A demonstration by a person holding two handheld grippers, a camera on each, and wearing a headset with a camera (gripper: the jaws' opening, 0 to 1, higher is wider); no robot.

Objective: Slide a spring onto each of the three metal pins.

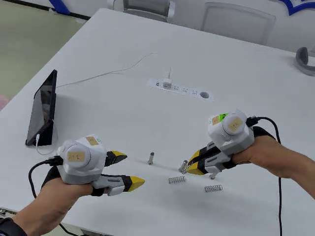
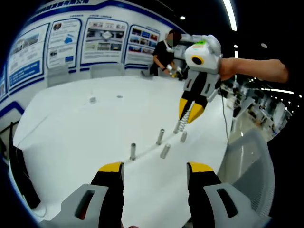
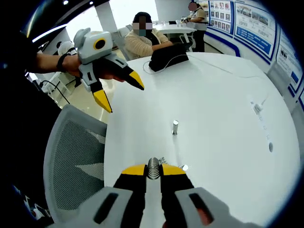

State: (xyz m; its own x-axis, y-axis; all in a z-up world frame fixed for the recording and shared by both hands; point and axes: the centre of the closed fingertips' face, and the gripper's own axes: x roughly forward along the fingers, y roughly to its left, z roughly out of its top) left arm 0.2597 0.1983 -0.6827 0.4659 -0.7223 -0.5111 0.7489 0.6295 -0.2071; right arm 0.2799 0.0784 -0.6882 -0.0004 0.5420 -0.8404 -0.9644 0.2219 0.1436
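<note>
My right gripper (image 1: 193,168) (image 3: 153,171) is shut on a small metal spring (image 3: 153,167) (image 2: 186,116), held low over the white table (image 1: 147,113). One upright metal pin (image 1: 151,158) (image 3: 175,127) (image 2: 133,151) stands left of it. A second pin (image 2: 160,137) stands nearer the held spring, and a third pin (image 1: 212,175) pokes out under the right gripper. Two loose springs (image 1: 177,180) (image 1: 213,188) lie on the table in front. My left gripper (image 1: 127,170) (image 2: 154,167) hovers open and empty left of the pins.
A dark tablet (image 1: 43,109) leans on a stand at the left edge. A white power strip (image 1: 179,88) with a plugged cable lies mid-table. Chairs (image 1: 236,19) stand at the far side, and a grey object (image 1: 305,61) sits far right. People work at other tables behind.
</note>
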